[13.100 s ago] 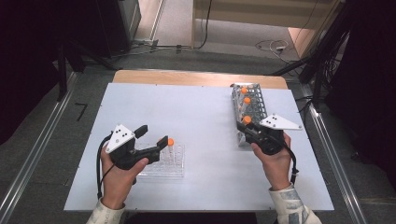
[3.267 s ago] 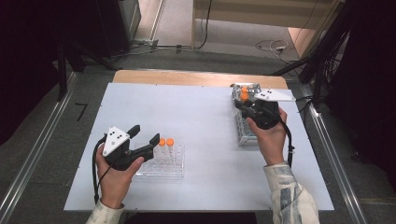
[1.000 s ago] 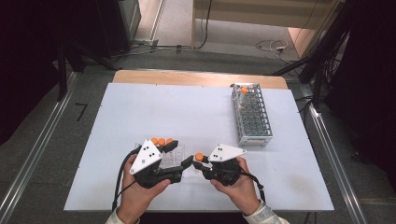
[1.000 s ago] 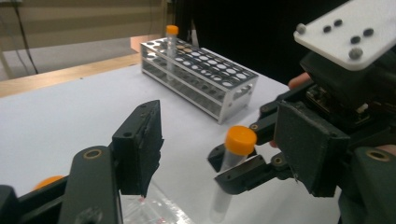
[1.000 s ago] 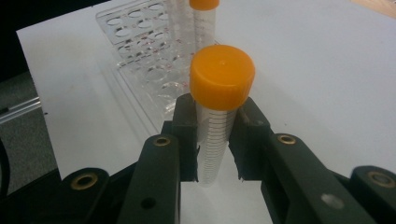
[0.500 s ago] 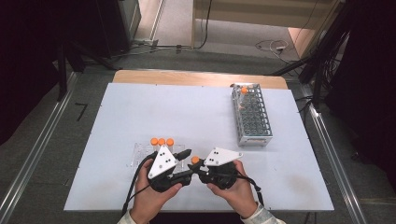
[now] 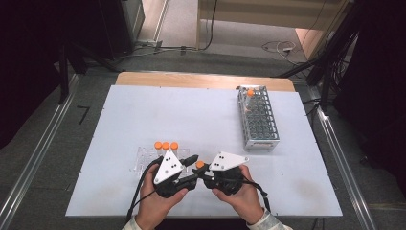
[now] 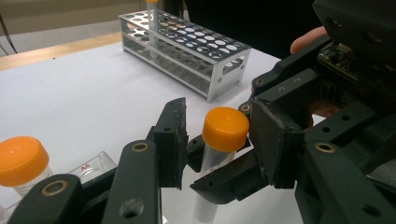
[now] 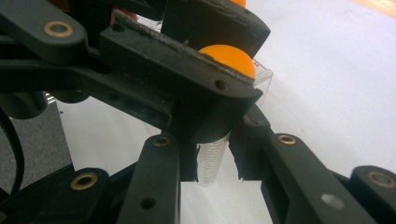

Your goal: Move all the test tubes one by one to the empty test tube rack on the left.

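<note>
A clear tube with an orange cap (image 7: pixel 200 165) stands upright over the table's front middle, with my right gripper (image 7: pixel 205 173) shut on its body. In the right gripper view the jaws clamp the ribbed tube (image 9: pixel 212 158). My left gripper (image 7: pixel 195 168) faces it from the left, and its jaws have just been closing around the cap (image 8: pixel 225 128). One pad (image 8: pixel 273 140) is against the cap; the other (image 8: pixel 173 140) still shows a gap.
A clear rack (image 7: pixel 143 160) holding three orange-capped tubes (image 7: pixel 165 145) lies just behind my left gripper. At the back right, a metal rack (image 7: pixel 258 120) carries one tube (image 7: pixel 250 93). The white table top (image 7: pixel 191 115) is bare between them.
My left gripper has edged right towards the right one, and its jaws have narrowed around the orange cap. The right gripper has kept still with the tube.
</note>
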The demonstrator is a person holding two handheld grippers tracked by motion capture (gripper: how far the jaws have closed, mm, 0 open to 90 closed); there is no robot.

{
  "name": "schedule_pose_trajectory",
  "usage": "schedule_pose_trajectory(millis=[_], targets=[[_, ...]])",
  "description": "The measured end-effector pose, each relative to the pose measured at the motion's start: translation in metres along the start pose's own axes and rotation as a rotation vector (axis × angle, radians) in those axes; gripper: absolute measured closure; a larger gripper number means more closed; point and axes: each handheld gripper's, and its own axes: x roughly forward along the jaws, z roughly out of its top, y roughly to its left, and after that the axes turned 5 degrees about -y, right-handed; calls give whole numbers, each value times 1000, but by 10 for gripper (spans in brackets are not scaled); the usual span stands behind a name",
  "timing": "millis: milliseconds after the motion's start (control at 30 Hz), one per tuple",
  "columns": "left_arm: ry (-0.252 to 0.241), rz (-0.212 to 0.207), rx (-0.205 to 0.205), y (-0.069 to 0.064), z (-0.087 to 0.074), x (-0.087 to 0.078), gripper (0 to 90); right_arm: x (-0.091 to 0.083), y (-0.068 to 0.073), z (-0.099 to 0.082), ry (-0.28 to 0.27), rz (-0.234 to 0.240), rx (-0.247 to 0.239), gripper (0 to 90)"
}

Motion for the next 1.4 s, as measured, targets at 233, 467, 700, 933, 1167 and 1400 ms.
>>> schedule_pose_trajectory(millis=[233,467,700,933,1167,1400], targets=[[1,1,-6,0,-1,0,627,1,1,0,1,3,0,714],[2,-9,-10,0,-1,0,688,1,1,0,1,2,4,714],[7,-16,-23,1,-1,0,697,0,2,0,-12,8,6,602],[0,-14,-27,2,1,-2,697,0,3,2,-39,15,28,333],[-17,-23,-46,4,4,-6,697,-1,6,2,-41,25,18,256],[-57,-19,-67,9,15,-18,697,-3,8,2,-55,27,13,225]])
